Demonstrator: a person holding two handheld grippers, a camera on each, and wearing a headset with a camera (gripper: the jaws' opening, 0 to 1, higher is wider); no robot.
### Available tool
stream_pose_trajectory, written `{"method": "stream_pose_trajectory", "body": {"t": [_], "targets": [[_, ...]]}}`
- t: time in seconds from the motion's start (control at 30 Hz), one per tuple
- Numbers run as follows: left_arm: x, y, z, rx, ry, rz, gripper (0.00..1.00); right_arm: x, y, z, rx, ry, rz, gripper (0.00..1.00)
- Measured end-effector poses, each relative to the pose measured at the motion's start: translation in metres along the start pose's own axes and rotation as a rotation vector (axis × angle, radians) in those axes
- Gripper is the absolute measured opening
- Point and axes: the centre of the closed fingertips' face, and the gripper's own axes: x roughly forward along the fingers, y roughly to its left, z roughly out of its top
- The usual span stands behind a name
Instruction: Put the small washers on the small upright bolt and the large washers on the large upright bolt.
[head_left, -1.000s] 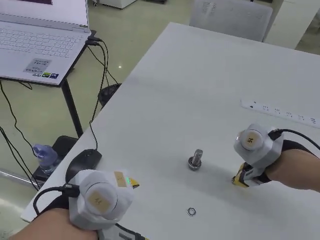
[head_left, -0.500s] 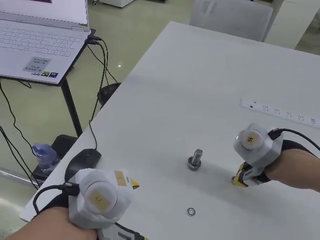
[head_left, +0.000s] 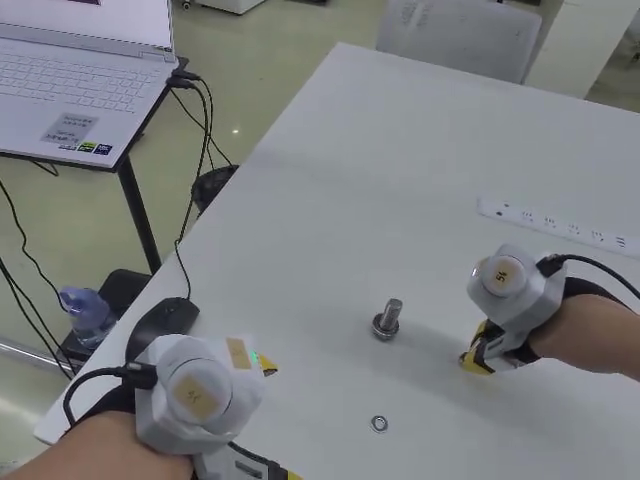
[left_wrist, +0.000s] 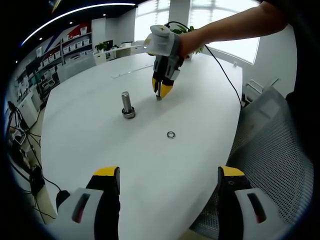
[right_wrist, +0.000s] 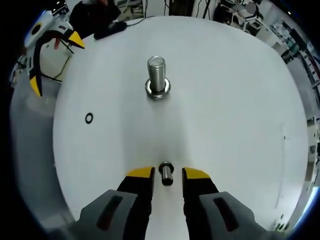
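Standing upright on the tabletop, the small bolt sits between the jaws of the right tongs, which are narrowly parted on either side of it, apparently without touching it. The large bolt stands near by. One loose washer lies flat nearer the left tongs, which hang wide open and empty. Nothing has shifted over the last second, so the loose washer is probably still to be picked up.

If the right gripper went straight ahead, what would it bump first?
The small bolt. It stands right between the jaw tips of the right gripper, with a little gap on each side. Farther along that line stands the large bolt.
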Motion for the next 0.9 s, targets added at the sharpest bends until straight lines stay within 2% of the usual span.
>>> {"method": "stream_pose_trajectory", "body": {"t": [0.07,0.3,0.57,0.9], "targets": [[0.000,0.001,0.002,-0.005,-0.007,0.004,0.80,-0.003,-0.003,0.002,-0.008,-0.010,-0.013,0.30],[0.000,-0.001,0.007,0.003,-0.021,-0.003,0.81,-0.009,0.000,0.011,-0.024,-0.034,0.006,0.32],[-0.001,-0.002,0.007,0.019,-0.016,0.000,0.80,-0.015,0.006,0.022,-0.047,-0.055,0.010,0.33],[-0.001,-0.004,0.011,0.025,-0.028,0.001,0.81,-0.025,0.024,0.040,-0.094,-0.083,0.019,0.33]]}}
